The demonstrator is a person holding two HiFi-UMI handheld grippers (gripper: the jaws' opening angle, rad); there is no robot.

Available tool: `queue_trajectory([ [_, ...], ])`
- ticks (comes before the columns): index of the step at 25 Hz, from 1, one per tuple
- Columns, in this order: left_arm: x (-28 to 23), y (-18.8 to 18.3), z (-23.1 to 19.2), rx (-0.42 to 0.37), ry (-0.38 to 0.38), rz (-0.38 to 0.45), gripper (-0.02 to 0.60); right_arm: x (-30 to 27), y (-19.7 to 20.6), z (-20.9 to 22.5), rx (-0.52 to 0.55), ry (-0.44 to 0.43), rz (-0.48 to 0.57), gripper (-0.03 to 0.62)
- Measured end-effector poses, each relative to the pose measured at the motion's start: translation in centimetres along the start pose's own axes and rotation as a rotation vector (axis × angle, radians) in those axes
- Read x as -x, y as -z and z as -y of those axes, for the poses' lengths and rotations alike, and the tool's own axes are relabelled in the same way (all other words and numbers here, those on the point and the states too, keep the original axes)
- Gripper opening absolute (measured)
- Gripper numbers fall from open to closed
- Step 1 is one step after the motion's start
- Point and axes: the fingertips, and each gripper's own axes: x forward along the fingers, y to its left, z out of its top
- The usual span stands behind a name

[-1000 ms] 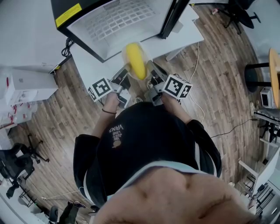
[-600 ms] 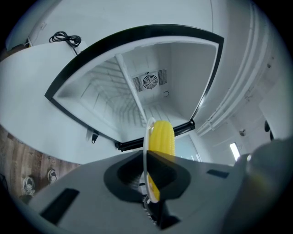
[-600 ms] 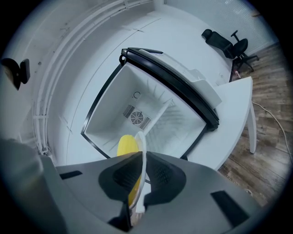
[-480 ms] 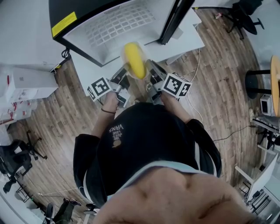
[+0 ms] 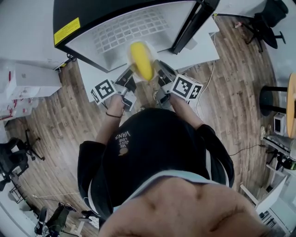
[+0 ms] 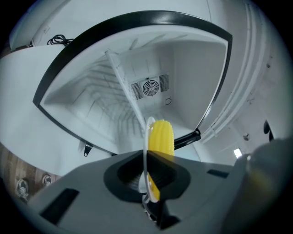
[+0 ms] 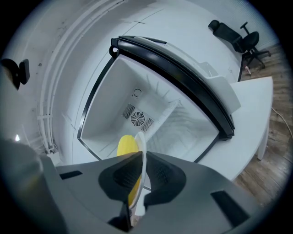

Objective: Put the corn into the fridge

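The open fridge [image 5: 92,11] fills twelve o'clock in the head view, with a wire shelf [image 5: 125,28] inside its white cavity. Just outside its mouth the corn [image 5: 141,61] lies on a thin pale plate [image 6: 146,141]. The left tool [image 5: 131,71], at seven o'clock of the corn, and the right tool [image 5: 157,70], at five o'clock, are each clamped on the plate's rim. Only the gripper views show the round fan grille [image 6: 150,87] on the fridge's back wall.

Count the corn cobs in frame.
1. The corn lies on a white plate clamped at its rim by the left gripper and right gripper, before the open fridge. None shows inside the fridge.
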Motion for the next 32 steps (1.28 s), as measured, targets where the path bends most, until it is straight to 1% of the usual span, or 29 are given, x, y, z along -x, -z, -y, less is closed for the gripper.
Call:
queue_trajectory([
  [6, -1.1, -1.4, 0.2, 0.004, -0.002, 0.037, 0.031, -1.6, -1.3, -0.1, -0.005, -0.032, -0.032, 0.026],
  [13, -2.4, -2.6, 0.1, 0.004, -0.026, 0.073, 0.031, -3.0, -2.8, 0.4, 0.001, -0.063, -0.056, 0.026],
  [19, -4.3, -4.6, -0.7, 0.025, -0.036, 0.094, 0.031, -5.6, -4.2, 1.6, -0.003, -0.070, -0.085, 0.026],
  [23, -4.0, -4.2, -0.2, 0.027, -0.030, 0.113, 0.031, -5.1, -4.3, 1.2, 0.005, -0.084, -0.090, 0.026],
  [32, -5.0, -5.0, -0.5, 0.052, -0.031, 0.141, 0.031, -6.2, -5.3, 1.7, 0.008, -0.092, -0.104, 0.026],
])
